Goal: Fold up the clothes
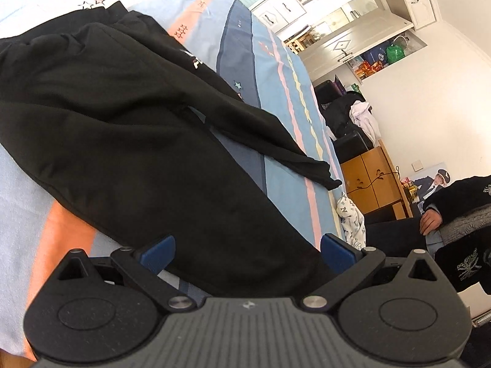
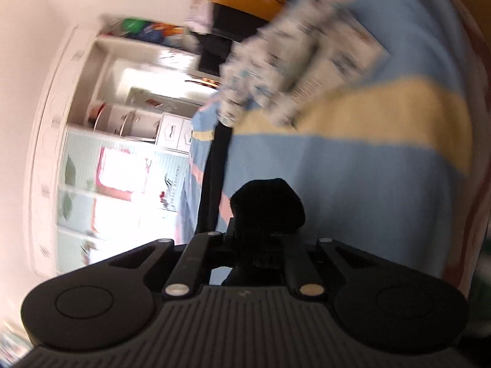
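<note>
A bed [image 1: 288,128] covered with a sheet striped in blue, pink, yellow and orange carries the black garment [image 1: 122,128], which sprawls across its middle, one narrow end trailing to the bed's far side edge. Beyond that edge stand white cupboards [image 1: 337,9], a wooden cabinet [image 1: 373,181] and a seated person's hand [image 1: 429,220]. The left gripper [image 1: 247,256] has its blue pads set wide apart, the garment's near end lying between them. The right gripper [image 2: 264,230] is clamped together on a bunch of black cloth [image 2: 267,205]; its view is heavily blurred, and a pale patterned cloth [image 2: 291,70] near the bed's edge cannot be made out clearly.
</note>
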